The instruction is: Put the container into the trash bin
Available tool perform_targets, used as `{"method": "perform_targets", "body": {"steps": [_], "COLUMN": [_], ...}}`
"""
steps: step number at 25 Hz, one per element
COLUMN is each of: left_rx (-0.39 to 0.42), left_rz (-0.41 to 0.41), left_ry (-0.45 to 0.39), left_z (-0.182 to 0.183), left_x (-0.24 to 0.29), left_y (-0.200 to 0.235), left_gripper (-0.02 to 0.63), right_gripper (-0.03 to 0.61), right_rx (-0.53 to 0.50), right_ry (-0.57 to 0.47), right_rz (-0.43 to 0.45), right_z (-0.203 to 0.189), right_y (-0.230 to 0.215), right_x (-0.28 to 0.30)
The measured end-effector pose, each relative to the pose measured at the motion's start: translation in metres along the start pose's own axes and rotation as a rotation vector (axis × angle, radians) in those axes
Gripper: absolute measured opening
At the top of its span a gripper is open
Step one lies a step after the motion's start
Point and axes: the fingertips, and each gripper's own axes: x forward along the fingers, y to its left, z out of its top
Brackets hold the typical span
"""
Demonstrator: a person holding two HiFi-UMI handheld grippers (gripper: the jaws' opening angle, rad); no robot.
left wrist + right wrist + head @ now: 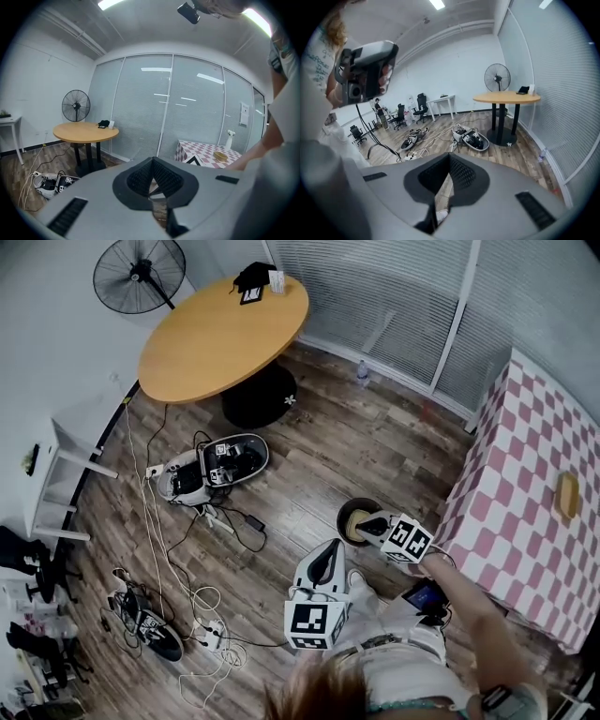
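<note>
1. We see the right tongs (367,522) low in the middle of the head view, their tips over the round dark trash bin (347,512) on the wooden floor (319,446). Their jaws are pressed together with nothing between them.
2. The left tongs (329,554) hover just below and left of the bin, jaws likewise closed and empty.
3. The bin's inside shows tan (we cannot tell what that is).
4. A tan container (567,495) lies on the pink-checked bench (506,474) at the right edge, well apart from both tongs.
5. Cables (159,549) trail across the floor at the left.
</note>
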Motion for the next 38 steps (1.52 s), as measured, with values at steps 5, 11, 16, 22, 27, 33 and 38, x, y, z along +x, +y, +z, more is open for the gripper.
{"method": "perform_targets", "body": {"steps": [5, 11, 16, 22, 27, 33, 38], "left_rx": [0.018, 0.040, 0.075, 0.084, 0.103, 0.111, 0.112], "left_rz": [-0.024, -0.051, -0.073, -0.084, -0.094, -0.117, -0.128], "left_ry": [-0.013, -0.045, -0.064, -0.117, -0.161, -0.192, -0.193], "left_z": [0.005, 0.019, 0.030, 0.046, 0.064, 0.076, 0.077], "left_x": [-0.001, -0.003, -0.006, -0.010, -0.007, -0.003, -0.002], "left_y": [-0.011, -0.022, -0.029, -0.034, -0.038, -0.047, -0.050], "left_gripper": [0.006, 0.006, 0.006, 0.006, 0.006, 0.006, 0.006], "right_gripper": [-0.006, -0.006, -0.006, -0.006, -0.006, -0.006, -0.006], "right_rx": [-0.058, -0.099, -0.109, -0.114, -0.117, -0.118, -0.132], "right_ry": [-0.153, -0.320, -0.431, -0.492, -0.542, -0.569, -0.568], "right_rz": [-0.002, -0.040, -0.131, -0.224, -0.279, -0.314, -0.320], "right_z": [0.057, 0.109, 0.144, 0.172, 0.187, 0.195, 0.199], "right_y": [0.027, 0.056, 0.066, 0.072, 0.070, 0.070, 0.072], "right_x": [-0.037, -0.081, -0.115, -0.149, -0.171, -0.185, -0.189]}}
